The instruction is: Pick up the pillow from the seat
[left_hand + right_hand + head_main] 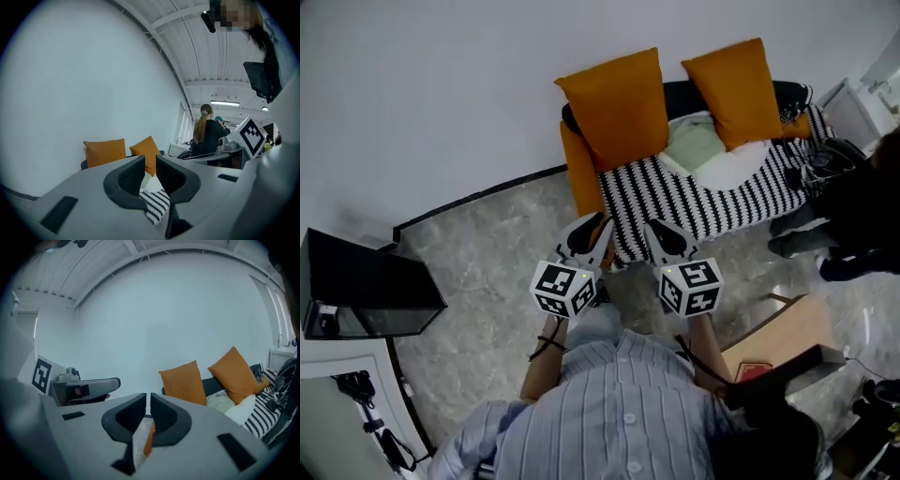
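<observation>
Nearest the camera, the marker cube [564, 288] on the left gripper [586, 228] and the marker cube [691, 286] on the right gripper [661, 234] are showing black-and-white square patterns only, with no readable text.

Left gripper: its own view is showing the jaws standing a narrow gap apart, gripping nothing. A strip of the striped cover is showing through the gap.

Right gripper: the jaws are sitting closed together and empty.

Both grippers are hovering side by side, pointing at the front edge of the seat [675, 192], which is wearing a black-and-white striped cover.

On the seat, a side orange pillow [581, 173] is leaning at the left end. A pale green pillow [694, 142] and a white pillow [731, 167] are lying mid-seat, touching each other.

Farthest, a left orange pillow [614, 105] and a right orange pillow [736, 89] are standing upright against the backrest. Neither gripper is touching any pillow.
</observation>
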`<state>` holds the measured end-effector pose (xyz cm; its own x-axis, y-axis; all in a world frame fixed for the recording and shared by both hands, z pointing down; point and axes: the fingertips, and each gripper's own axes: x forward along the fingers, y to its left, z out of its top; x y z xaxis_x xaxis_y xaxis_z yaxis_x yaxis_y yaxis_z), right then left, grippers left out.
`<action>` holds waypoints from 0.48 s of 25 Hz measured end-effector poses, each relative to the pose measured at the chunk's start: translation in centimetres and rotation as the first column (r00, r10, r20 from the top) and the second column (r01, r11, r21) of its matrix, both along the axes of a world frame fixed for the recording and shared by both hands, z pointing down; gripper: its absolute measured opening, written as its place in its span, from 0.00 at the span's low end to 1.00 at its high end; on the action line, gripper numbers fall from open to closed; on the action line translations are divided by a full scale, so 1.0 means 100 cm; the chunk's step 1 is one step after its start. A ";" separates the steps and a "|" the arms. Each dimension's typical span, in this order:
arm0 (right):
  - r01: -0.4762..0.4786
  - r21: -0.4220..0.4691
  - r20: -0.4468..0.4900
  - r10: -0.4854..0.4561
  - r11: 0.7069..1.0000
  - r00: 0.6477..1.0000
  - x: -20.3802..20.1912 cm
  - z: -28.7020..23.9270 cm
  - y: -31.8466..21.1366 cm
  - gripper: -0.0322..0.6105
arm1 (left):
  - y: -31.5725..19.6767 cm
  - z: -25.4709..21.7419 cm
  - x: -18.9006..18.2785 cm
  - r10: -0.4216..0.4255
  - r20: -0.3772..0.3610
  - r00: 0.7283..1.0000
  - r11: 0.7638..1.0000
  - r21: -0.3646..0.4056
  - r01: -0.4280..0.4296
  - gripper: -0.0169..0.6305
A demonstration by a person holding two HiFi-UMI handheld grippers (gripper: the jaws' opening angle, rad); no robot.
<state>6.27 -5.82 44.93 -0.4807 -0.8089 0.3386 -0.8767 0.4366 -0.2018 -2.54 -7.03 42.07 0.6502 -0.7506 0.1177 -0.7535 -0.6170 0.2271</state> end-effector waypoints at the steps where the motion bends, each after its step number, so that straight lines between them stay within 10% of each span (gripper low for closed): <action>1: -0.004 -0.002 -0.002 0.004 1.000 1.000 -0.006 0.001 -0.007 0.11 | -0.007 0.001 -0.006 0.005 0.004 1.000 1.000 0.000 -0.005 0.14; 12: -0.072 -0.017 -0.018 0.071 0.997 0.997 -0.048 0.008 -0.061 0.11 | -0.068 0.007 -0.051 0.060 -0.006 0.998 0.998 0.000 -0.060 0.14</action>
